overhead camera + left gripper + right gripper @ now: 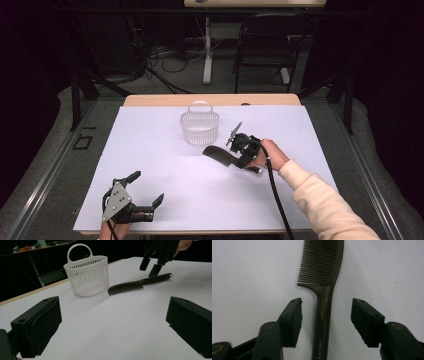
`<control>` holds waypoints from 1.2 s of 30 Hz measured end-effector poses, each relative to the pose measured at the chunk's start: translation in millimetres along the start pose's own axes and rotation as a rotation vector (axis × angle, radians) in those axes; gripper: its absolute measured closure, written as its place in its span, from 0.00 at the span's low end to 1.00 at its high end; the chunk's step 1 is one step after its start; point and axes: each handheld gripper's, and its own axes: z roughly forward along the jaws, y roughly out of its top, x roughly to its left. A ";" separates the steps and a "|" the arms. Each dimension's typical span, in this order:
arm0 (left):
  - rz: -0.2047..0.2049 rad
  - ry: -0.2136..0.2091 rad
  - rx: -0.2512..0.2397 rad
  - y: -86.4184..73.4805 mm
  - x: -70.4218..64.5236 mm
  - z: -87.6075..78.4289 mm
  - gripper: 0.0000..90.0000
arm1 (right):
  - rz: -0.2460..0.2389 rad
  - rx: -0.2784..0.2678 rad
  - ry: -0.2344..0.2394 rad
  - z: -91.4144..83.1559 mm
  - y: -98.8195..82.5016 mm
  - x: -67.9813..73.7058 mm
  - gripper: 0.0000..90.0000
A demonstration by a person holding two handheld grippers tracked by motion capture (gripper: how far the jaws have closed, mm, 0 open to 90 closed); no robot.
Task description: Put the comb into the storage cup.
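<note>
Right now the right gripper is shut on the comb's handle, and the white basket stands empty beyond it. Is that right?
Not quite: the right gripper is open, its fingers straddling the comb handle with a gap on each side, as the right gripper view shows. The comb lies flat on the table. The white basket does stand beyond it, apparently empty.

The right gripper (326,315) is spread wide over the white desk (249,270), straddling the handle of a dark plastic comb (322,277) without touching it.

A lab: dark curtains, floor cables (165,60) (tangled), folding chair (265,42).
</note>
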 end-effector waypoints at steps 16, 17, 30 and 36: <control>-0.001 0.010 0.005 -0.1 0.6 -0.1 0.00 | -0.016 0.123 0.006 18.5 8.3 3.0 0.72; -0.003 0.010 0.007 -0.1 0.5 0.1 0.00 | -0.032 0.127 0.002 19.7 9.0 2.1 0.73; -0.004 0.006 0.010 -0.3 0.6 0.2 0.00 | -0.011 0.173 0.002 30.4 11.9 1.1 0.77; -0.004 0.005 0.010 -0.3 0.5 0.2 0.00 | -0.008 0.178 0.004 30.6 12.1 -0.2 0.80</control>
